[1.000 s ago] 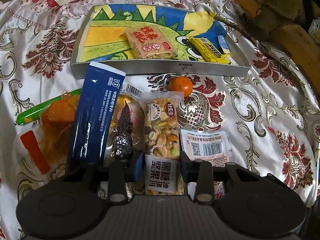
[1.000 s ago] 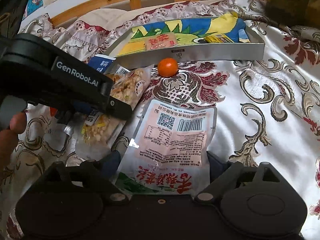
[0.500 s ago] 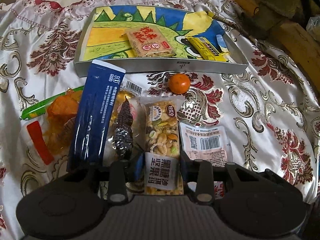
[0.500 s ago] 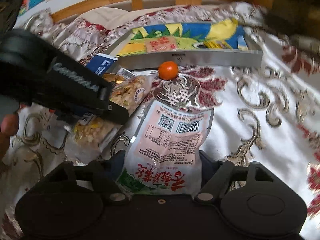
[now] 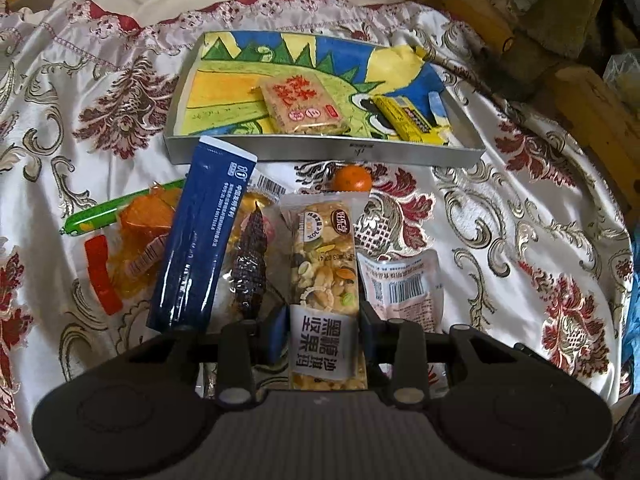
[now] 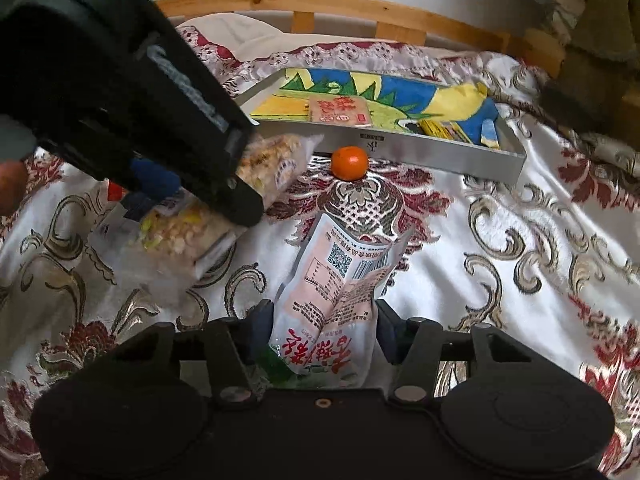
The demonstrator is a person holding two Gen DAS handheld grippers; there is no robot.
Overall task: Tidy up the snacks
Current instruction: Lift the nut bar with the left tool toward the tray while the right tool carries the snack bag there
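— Where the patterned cloth (image 5: pixel 500 240) spreads over everything, what sits on it?

— Biggest is the grey tray (image 5: pixel 320 152) at the far side, lined with a bright drawing. Inside it lie a square pink-labelled snack (image 5: pixel 304 106) near the middle and a yellow bar (image 5: pixel 412 124) toward its right end.

— And the left gripper (image 5: pixel 324 336)?

— Its jaws are closed on a nut bar (image 5: pixel 326 272), pinching the near end where the white label is. The bar runs straight out from between the fingers toward the tray; the right wrist view shows it lifted off the cloth.

— What lies beside it?

— To its left, a long blue pack (image 5: pixel 200 236), its near end next to the left finger. Between the pack and the bar, a dark corn cob in clear wrap (image 5: pixel 250 264). Further left, an orange-filled bag (image 5: pixel 136 240) and a green stick (image 5: pixel 100 212). Beyond the bar's far tip, a tangerine (image 5: pixel 352 178) rests just before the tray wall.

— The right gripper (image 6: pixel 324 328)?

— Clamped on a pink pouch (image 6: pixel 340 280), gripping its lower part so that the foil buckles between the fingers. The pouch stands up and leans away from the camera, its barcode end pointing at the tangerine (image 6: pixel 349 163).

— Are the two snacks touching?

— No. The nut bar (image 6: pixel 224 208) hangs to the left of the pouch, apart from it.
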